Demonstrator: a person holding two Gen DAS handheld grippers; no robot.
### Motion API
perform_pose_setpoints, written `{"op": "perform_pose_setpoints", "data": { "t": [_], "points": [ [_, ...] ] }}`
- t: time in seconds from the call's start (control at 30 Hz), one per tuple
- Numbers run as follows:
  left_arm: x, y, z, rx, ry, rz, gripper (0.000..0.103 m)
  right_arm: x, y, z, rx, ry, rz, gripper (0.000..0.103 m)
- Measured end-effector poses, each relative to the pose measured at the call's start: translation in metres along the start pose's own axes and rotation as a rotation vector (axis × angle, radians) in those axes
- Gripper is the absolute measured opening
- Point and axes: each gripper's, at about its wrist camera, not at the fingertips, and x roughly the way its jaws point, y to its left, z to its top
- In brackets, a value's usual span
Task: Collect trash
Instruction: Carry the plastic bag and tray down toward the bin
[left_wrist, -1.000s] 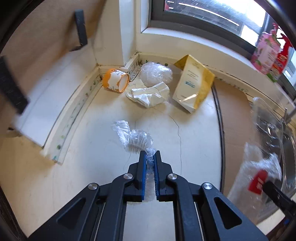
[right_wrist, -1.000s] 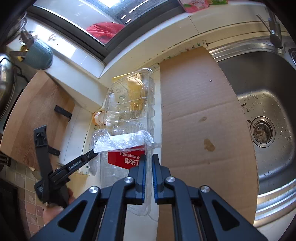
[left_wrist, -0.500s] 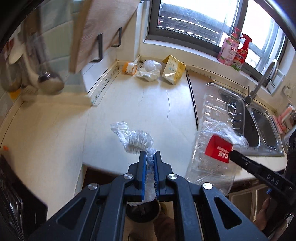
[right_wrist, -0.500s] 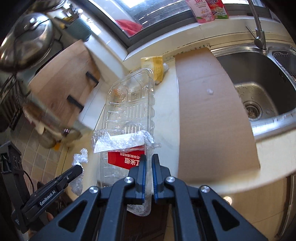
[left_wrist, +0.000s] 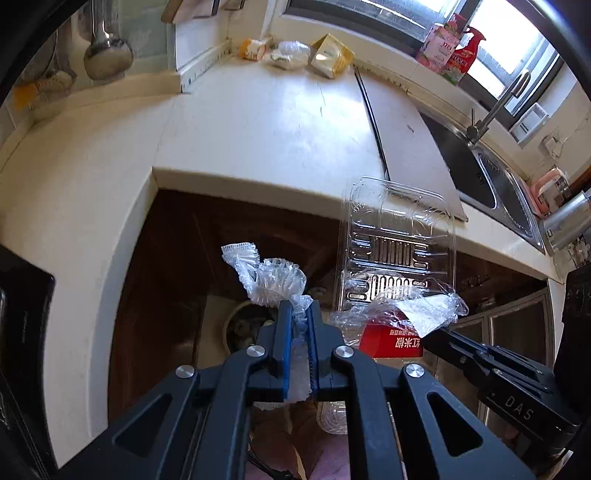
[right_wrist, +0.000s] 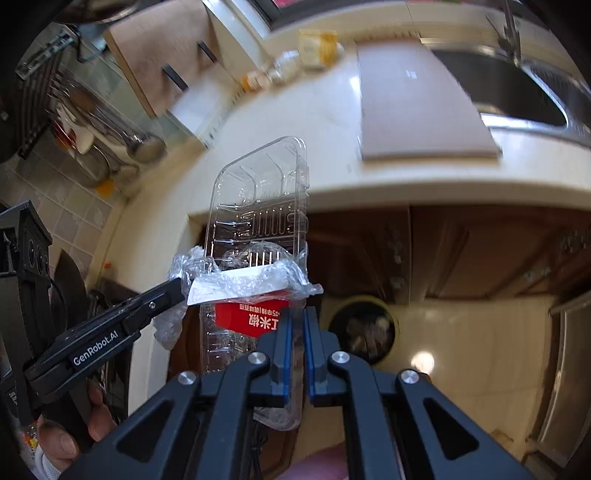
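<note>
My left gripper (left_wrist: 298, 314) is shut on a crumpled clear plastic wrapper (left_wrist: 269, 278), held in the air in front of the counter edge, above a round trash bin (left_wrist: 240, 328) on the floor. My right gripper (right_wrist: 297, 321) is shut on a clear plastic clamshell tray (right_wrist: 258, 206) with a red label and loose film. The tray also shows in the left wrist view (left_wrist: 399, 251), just right of the wrapper. The bin shows in the right wrist view (right_wrist: 364, 326), below and right of the tray. The left gripper (right_wrist: 177, 291) shows at left there.
More trash lies at the counter's far corner: an orange cup (left_wrist: 251, 48), white crumpled bags (left_wrist: 291, 55) and a yellow box (left_wrist: 332, 55). A cardboard sheet (left_wrist: 406, 136) lies beside the steel sink (left_wrist: 491, 177). Dark cabinet fronts stand under the counter (left_wrist: 258, 122).
Both grippers have pulled back off the counter and lowered in front of the cabinets, each still holding its item. The trash bin has come into view below them.
</note>
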Motion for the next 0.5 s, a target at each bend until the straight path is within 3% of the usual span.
{"op": "perform_pose_setpoints", "data": {
  "t": [0.2, 0.5],
  "points": [
    [0.069, 0.014, -0.039, -0.063, 0.118, -0.019, 0.006, 0.066, -0.048, -0.036, 0.086, 0.178, -0.024, 0.006],
    [0.257, 0.059, -0.118, -0.151, 0.339, 0.04, 0.006, 0.245, -0.159, -0.106, 0.275, 0.453, -0.092, 0.006]
  ]
}}
